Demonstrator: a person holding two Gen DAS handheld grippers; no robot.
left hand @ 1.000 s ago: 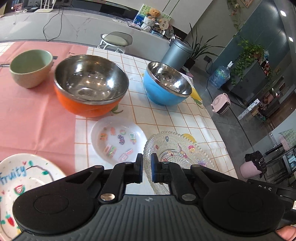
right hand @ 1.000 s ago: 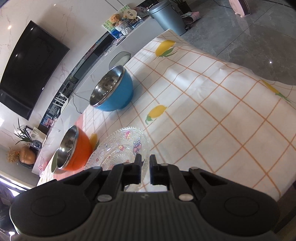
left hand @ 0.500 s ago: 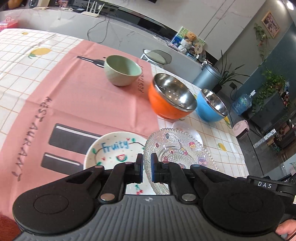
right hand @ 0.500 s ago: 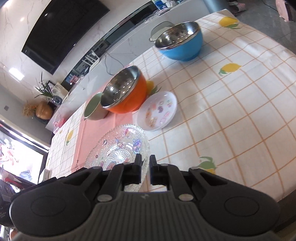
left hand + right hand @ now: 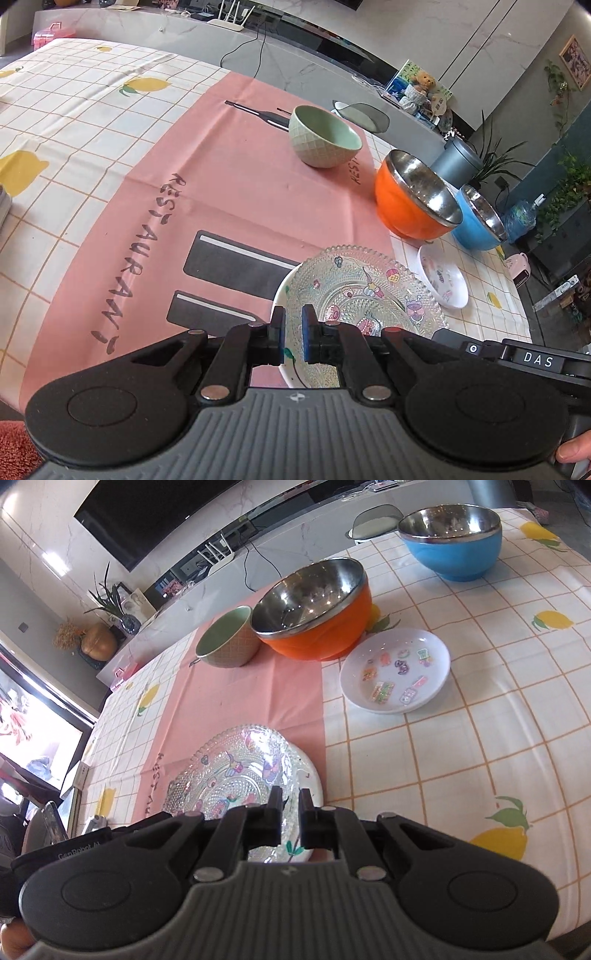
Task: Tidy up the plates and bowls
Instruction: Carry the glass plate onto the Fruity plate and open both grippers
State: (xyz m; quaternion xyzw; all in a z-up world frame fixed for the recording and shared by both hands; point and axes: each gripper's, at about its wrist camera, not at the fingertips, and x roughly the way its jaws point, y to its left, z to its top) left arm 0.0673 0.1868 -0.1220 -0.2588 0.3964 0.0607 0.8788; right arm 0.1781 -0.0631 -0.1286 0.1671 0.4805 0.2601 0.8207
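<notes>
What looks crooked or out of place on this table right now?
Nothing spilled or broken. The glass plate sits off-centre over the white plate, whose rim shows only on one side. Both grippers are at its near edge.

Beaded clear glass plate [image 5: 369, 291], glossy steel-lined orange bowl [image 5: 314, 609], matt pink cloth [image 5: 221, 192]

left wrist: low, close behind the glass plate [image 5: 365, 291], facing the bowls.
right wrist: opposite side, same glass plate [image 5: 236, 771].

left tool [image 5: 293, 334]: jaws narrowly apart | right tool [image 5: 289, 819]: jaws narrowly apart
</notes>
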